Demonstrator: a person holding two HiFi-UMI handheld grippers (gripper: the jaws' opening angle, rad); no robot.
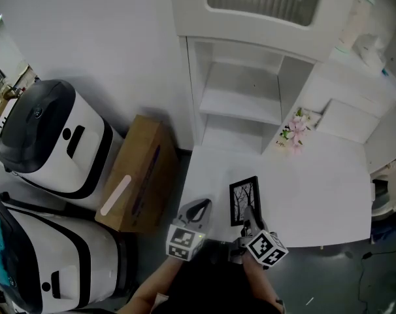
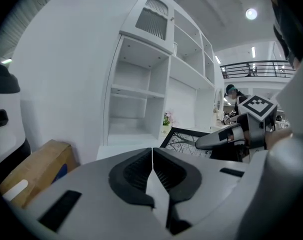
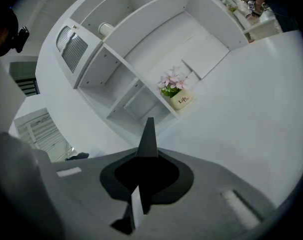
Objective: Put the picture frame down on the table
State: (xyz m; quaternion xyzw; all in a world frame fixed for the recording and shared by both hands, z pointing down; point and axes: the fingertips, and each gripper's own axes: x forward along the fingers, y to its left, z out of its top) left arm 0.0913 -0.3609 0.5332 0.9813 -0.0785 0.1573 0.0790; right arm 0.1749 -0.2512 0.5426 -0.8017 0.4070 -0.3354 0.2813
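The picture frame is black, with a bare-tree print, and sits over the near edge of the white table. My right gripper is shut on its near edge. In the right gripper view the frame shows edge-on as a thin dark blade between the jaws of that gripper. I cannot tell whether the frame touches the table. My left gripper hangs just left of the frame, shut and holding nothing; its jaws meet, with the frame and right gripper beyond.
A small pot of pink flowers stands at the back of the table beside the white shelf unit. A cardboard box and two white-and-black machines stand on the floor to the left.
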